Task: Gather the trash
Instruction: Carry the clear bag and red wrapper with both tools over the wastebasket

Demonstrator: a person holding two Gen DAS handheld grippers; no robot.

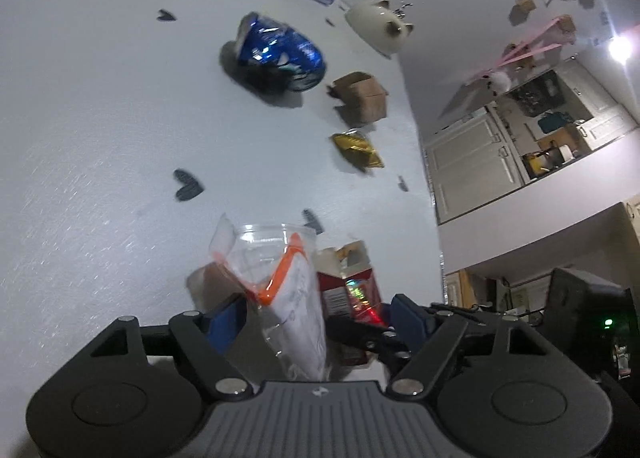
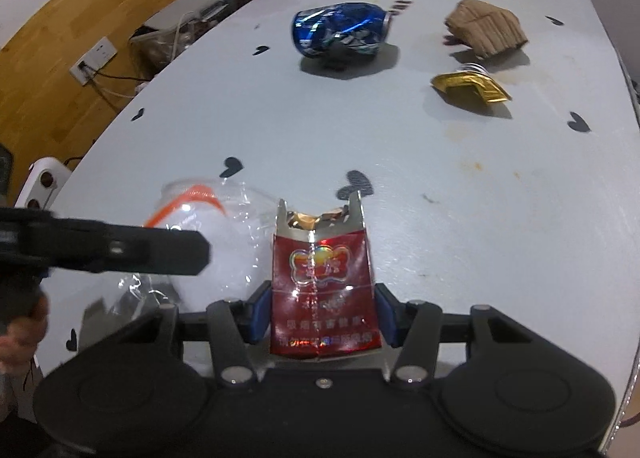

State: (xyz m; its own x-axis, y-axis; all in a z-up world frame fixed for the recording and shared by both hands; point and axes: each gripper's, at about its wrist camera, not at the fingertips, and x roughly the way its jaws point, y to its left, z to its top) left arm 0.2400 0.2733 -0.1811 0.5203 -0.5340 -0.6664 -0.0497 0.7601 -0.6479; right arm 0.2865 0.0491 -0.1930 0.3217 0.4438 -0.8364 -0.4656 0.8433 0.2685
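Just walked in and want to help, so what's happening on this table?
A person is clearing trash with two handheld grippers. The right gripper is shut on a torn red cigarette pack. The left gripper has a clear plastic cup with an orange-edged bag between its fingers; whether it is clamped is unclear. Still on the table: a crushed blue can, a brown cardboard piece and a gold wrapper.
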